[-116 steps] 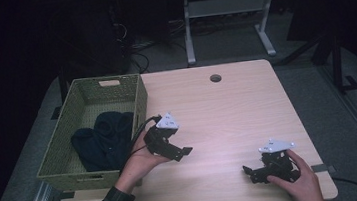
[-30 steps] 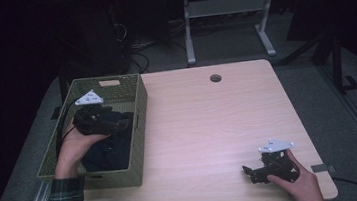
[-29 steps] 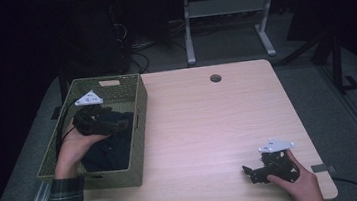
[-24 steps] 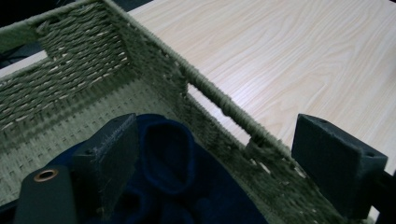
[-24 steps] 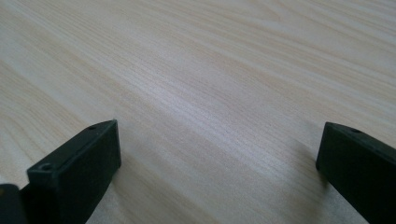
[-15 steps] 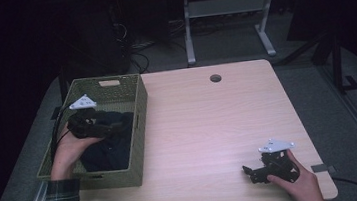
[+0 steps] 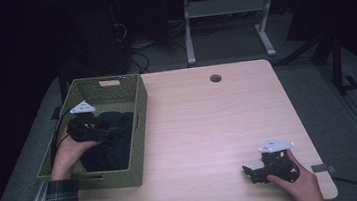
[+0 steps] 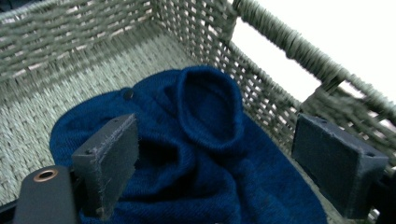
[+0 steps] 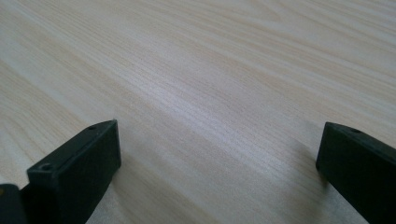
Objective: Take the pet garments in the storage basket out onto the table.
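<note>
Inside the olive-green woven basket [image 7: 136,112] at the left end of the pale wooden table [image 7: 209,122], the left gripper [image 8: 219,172] hangs with its jaws spread wide over a crumpled dark blue knitted garment [image 8: 201,154] that lies on the basket floor, bunched toward the wall nearest the tabletop. The step in hand looks like taking hold of that knit to lift it out. To do it well, the jaws should sink onto the raised fold in the middle of the cloth, take a thick pinch of wool rather than a thin edge, and keep clear of the wicker wall beside the far jaw. The right gripper [image 7: 260,168] rests on bare wood near the table's front right corner, jaws wide and empty.
</note>
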{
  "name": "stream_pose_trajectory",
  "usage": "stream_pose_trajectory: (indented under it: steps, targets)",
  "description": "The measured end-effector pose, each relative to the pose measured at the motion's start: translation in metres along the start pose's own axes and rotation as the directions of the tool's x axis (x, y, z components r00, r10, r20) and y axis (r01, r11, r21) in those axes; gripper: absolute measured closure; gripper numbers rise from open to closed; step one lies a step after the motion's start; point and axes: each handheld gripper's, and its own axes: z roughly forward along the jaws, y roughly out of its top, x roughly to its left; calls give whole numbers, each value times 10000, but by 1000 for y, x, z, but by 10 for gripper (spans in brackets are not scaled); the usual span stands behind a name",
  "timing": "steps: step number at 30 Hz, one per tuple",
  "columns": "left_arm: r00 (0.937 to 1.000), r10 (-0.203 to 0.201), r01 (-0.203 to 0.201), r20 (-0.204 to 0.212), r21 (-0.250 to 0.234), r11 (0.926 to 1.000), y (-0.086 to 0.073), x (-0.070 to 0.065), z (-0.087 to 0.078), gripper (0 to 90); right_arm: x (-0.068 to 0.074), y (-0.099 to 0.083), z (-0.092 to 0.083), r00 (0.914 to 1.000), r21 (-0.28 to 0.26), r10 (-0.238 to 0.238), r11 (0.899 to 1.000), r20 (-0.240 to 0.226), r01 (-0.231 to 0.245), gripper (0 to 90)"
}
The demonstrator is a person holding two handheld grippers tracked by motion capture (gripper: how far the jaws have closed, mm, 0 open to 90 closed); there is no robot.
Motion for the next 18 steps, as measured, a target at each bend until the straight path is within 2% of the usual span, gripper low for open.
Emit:
stream_pose_trajectory:
  steps: [7,10,14,18]
  targets:
    - [10000,4,-7,78,453,9990,-6,2,12,143,0,0,0,10000,2,0,10000,1,0,0]
    - [10000,45,-41,-57,777,9970,-8,2,21,139,0,0,0,10000,-14,-16,10000,-1,16,0]
    - [9999,123,-117,-33,1244,9922,-12,1,31,135,0,0,0,10000,3,-4,10000,-2,4,0]
    - [9999,75,-88,97,1430,9897,-14,1,34,134,0,0,0,10000,-9,-10,10000,-2,10,0]
